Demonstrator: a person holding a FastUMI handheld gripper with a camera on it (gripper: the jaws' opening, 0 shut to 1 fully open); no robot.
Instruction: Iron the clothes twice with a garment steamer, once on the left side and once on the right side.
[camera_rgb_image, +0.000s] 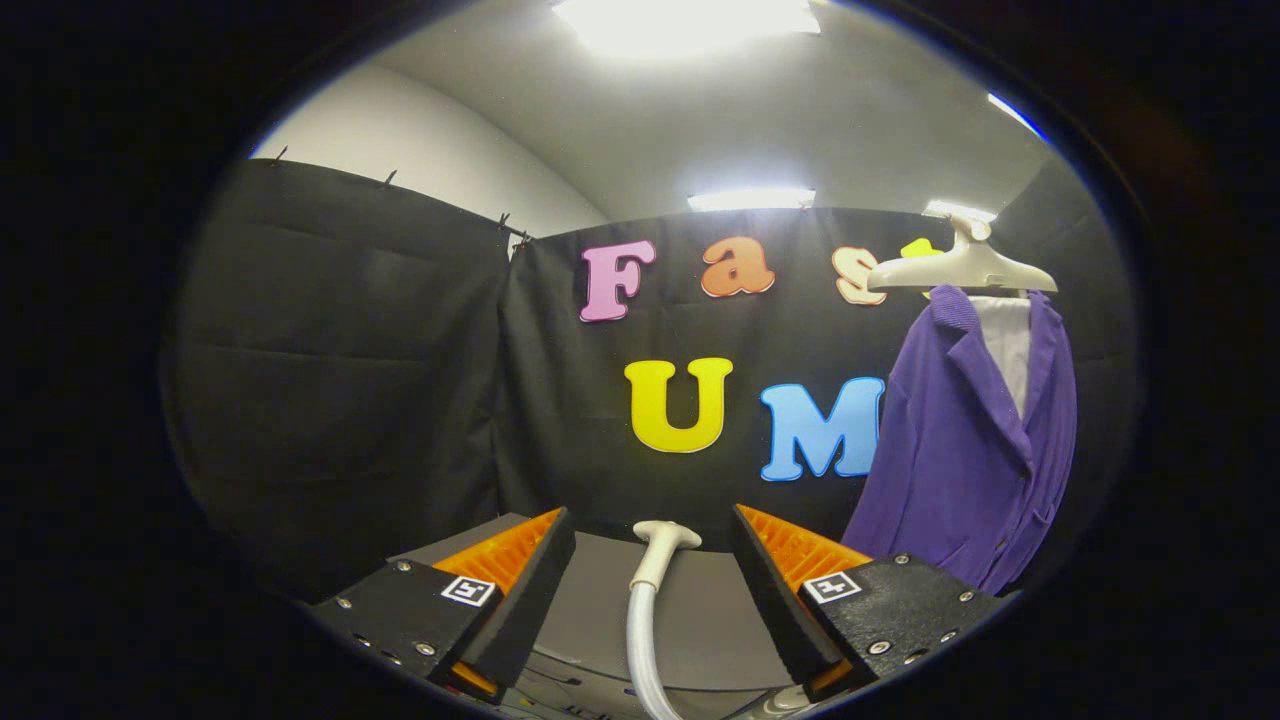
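A purple jacket (975, 440) over a white lining hangs on a cream hanger (965, 268) to the right, beyond my right finger. The garment steamer's white head (665, 537) on its pale hose (642, 630) stands upright on a grey surface (700, 610), between my two fingers and a little ahead of them. My gripper (652, 535) is open, the jaws set wide apart on either side of the steamer head without touching it.
Black cloth walls close the booth behind and to the left. The grey surface runs up to the back wall. Bright ceiling lights (690, 20) shine overhead.
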